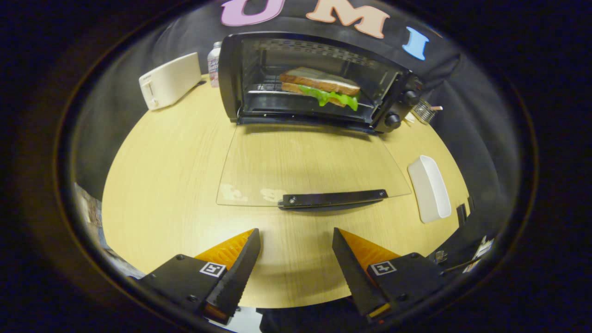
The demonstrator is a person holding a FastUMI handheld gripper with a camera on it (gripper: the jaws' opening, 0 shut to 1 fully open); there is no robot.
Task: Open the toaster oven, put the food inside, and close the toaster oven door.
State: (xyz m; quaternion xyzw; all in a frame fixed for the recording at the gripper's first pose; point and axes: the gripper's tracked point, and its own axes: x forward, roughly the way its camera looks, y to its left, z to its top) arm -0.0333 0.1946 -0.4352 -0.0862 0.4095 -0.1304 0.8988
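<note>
Sandwich (pixel 321 88) sits on the rack inside the toaster oven (pixel 314 78), well beyond my gripper (pixel 296 240), whose two fingers are spread wide apart over bare wood with nothing between them. I see the oven's glass door (pixel 310 166) folded flat down onto the table (pixel 162 185), its black handle (pixel 333 199) just ahead of my fingertips. A white toaster (pixel 169 81) stands off to the oven's left with a small bottle (pixel 214 62) between them, and a white dish (pixel 430 187) lies to the door's right; I cannot tell what, if anything, is in it.
</note>
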